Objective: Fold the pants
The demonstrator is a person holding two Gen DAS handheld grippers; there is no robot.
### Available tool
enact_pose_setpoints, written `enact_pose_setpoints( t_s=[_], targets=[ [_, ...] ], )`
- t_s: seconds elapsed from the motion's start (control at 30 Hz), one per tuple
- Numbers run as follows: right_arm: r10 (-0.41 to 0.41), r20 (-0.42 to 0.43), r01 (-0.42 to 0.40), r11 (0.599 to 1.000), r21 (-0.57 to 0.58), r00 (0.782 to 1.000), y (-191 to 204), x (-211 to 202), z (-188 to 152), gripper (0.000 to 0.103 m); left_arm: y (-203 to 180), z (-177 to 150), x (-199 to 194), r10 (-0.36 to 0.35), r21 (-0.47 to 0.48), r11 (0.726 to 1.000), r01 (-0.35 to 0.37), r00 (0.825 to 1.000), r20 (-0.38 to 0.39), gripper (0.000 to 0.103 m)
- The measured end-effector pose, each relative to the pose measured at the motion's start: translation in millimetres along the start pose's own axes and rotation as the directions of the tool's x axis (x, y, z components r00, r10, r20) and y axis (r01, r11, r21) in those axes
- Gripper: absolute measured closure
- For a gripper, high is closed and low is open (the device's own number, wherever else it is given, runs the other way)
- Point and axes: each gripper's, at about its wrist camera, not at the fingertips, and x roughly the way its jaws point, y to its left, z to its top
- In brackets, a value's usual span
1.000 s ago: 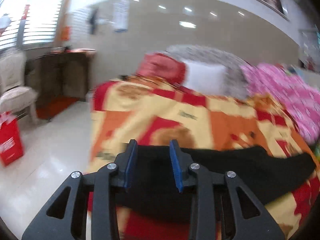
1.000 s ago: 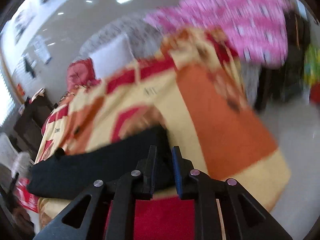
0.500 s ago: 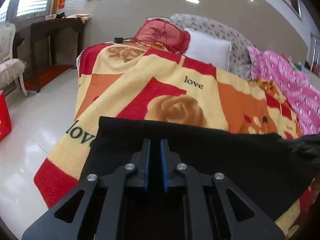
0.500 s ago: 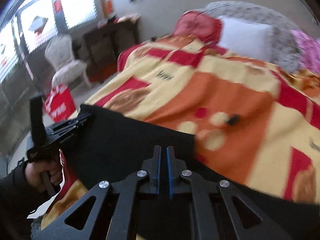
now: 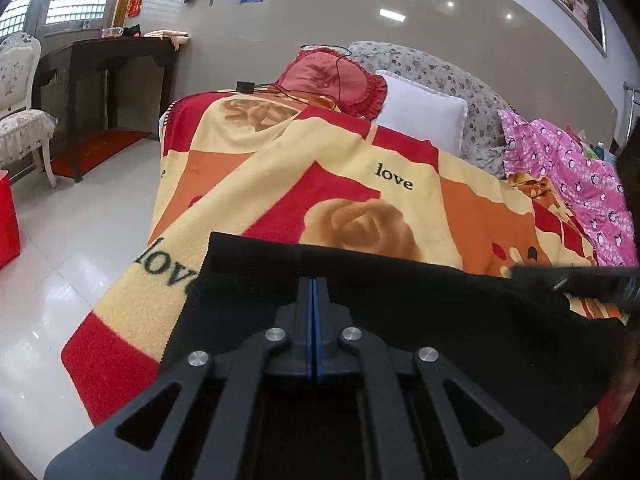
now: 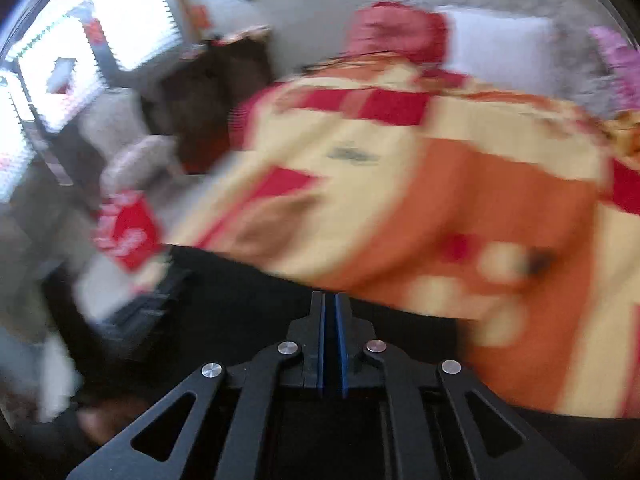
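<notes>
Black pants [image 5: 440,312] lie across the near end of a red, orange and cream blanket [image 5: 360,184] on a bed. My left gripper [image 5: 313,280] is shut on the pants' near left edge, its blue pads pressed together over the fabric. The right gripper's dark tip [image 5: 576,280] shows at the far right of the left wrist view, over the pants. The right wrist view is blurred by motion. There my right gripper [image 6: 330,294] pinches black fabric [image 6: 240,300], and its jaws are opening slightly, with a thin dark gap between the pads. The left gripper [image 6: 148,312] is a blur at the left.
A red pillow [image 5: 332,80] and a white pillow [image 5: 420,120] sit at the bed's head, with pink clothing [image 5: 580,184] on the right. Left of the bed are tiled floor, a dark wooden console [image 5: 108,64], a white chair [image 5: 20,112] and a red bag [image 5: 6,220].
My left jaws closed onto the pants' edge and sank a little. My right gripper closed on the pants and swung across the bed toward the left gripper.
</notes>
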Motion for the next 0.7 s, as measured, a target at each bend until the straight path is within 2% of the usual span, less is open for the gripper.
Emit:
enact_pose_setpoints(
  t_s=[0.03, 0.1, 0.17, 0.2, 0.23, 0.27, 0.3, 0.37, 0.4, 0.47, 0.5, 0.53, 0.6, 0.7],
  targets=[
    [-0.002, -0.042, 0.000, 0.999, -0.045, 0.999, 10.6, 19.3, 3.0, 0.097, 0.9, 0.5, 0.3, -0.005, -0.005, 1.000, 0.005, 1.000, -0.005, 0.101],
    [-0.073, -0.087, 0.068, 0.996, -0.059, 0.994, 6.2, 37.4, 3.7, 0.103, 3.6, 1.8, 0.3, -0.020, -0.021, 1.000, 0.020, 1.000, -0.018, 0.101],
    [-0.187, -0.076, 0.189, 0.981, 0.031, 0.979, -28.0, 39.9, 9.1, 0.103, 5.1, 3.0, 0.8, -0.029, -0.031, 0.999, 0.028, 0.999, -0.026, 0.101],
    [-0.173, -0.072, 0.179, 0.979, 0.096, 0.982, -44.5, 36.3, 10.6, 0.103, 4.8, 2.7, 1.0, -0.027, -0.032, 0.999, 0.026, 0.999, -0.027, 0.101],
    [-0.194, -0.077, 0.203, 0.970, 0.133, 0.978, -52.1, 32.0, 10.6, 0.103, 4.1, 2.4, 1.0, -0.024, -0.031, 0.999, 0.023, 0.999, -0.026, 0.101],
    [-0.237, -0.051, 0.242, 0.958, 0.155, 0.970, -58.1, 19.8, 8.9, 0.096, 3.6, 2.3, 1.0, -0.021, -0.030, 0.999, 0.020, 0.999, -0.024, 0.101],
    [-0.215, -0.006, 0.213, 0.963, 0.167, 0.977, -58.5, 7.3, 6.0, 0.096, 3.3, 2.2, 0.9, -0.019, -0.032, 0.999, 0.018, 1.000, -0.022, 0.101],
    [-0.110, 0.041, 0.101, 0.977, 0.187, 0.993, -50.6, -11.7, -4.9, 0.096, 2.4, 2.1, 0.7, -0.013, -0.032, 0.999, 0.012, 1.000, -0.021, 0.101],
    [-0.063, 0.041, 0.055, 0.983, 0.177, 0.997, -46.9, -14.4, -8.4, 0.095, 1.7, 1.9, 0.7, -0.009, -0.030, 1.000, 0.009, 1.000, -0.021, 0.101],
    [0.086, -0.032, -0.081, 0.988, 0.132, 0.996, -27.3, -6.3, -26.4, 0.095, 0.3, 2.1, 0.8, -0.001, -0.023, 1.000, 0.001, 1.000, -0.023, 0.101],
    [0.104, -0.078, -0.095, 0.989, 0.111, 0.992, -21.4, 0.5, -37.4, 0.095, 0.0, 2.5, 1.3, 0.001, -0.020, 1.000, -0.001, 1.000, -0.025, 0.101],
    [0.087, -0.098, -0.077, 0.992, 0.104, 0.991, -19.4, 4.6, -42.0, 0.100, -0.5, 2.9, 1.5, 0.003, -0.017, 1.000, -0.004, 1.000, -0.027, 0.101],
    [0.117, -0.068, -0.105, 0.982, 0.156, 0.991, -39.5, -0.6, -51.8, 0.103, -1.0, 4.0, 1.9, 0.004, -0.010, 1.000, -0.004, 0.999, -0.035, 0.101],
    [0.089, -0.001, -0.085, 0.960, 0.266, 0.996, -91.6, -33.8, -66.2, 0.103, -1.0, 4.1, 1.7, 0.004, -0.009, 1.000, -0.005, 0.999, -0.036, 0.101]
  ],
)
